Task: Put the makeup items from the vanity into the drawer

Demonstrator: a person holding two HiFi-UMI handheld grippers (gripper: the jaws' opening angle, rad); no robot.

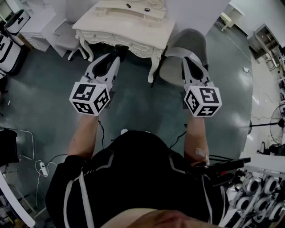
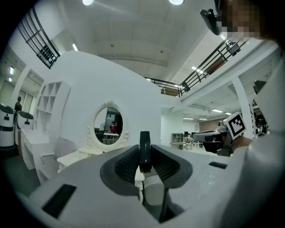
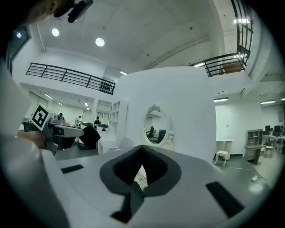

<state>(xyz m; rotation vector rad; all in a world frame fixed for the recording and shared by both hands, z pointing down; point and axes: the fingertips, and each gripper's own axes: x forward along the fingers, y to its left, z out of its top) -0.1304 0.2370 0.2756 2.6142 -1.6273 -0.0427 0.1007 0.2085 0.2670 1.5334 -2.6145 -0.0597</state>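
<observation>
The white vanity [image 1: 133, 27] stands ahead of me at the top of the head view, its front drawers closed. On its top lie a small dark item [image 1: 128, 6] and a small round item [image 1: 147, 9]. My left gripper [image 1: 116, 52] is held in the air in front of the vanity, shut on a thin black round makeup item [image 2: 144, 150] seen edge-on between the pads. My right gripper [image 1: 184, 58] hovers over the grey chair, shut, with nothing in it [image 3: 142, 149]. The vanity's oval mirror [image 2: 108, 126] shows beyond the left jaws and the same mirror [image 3: 156, 127] beyond the right jaws.
A grey upholstered chair [image 1: 189, 44] stands right of the vanity, under my right gripper. A white chair [image 1: 67, 38] and white shelving [image 1: 38, 26] sit to the left. Cables and a power strip [image 1: 41, 168] lie on the grey floor by my feet.
</observation>
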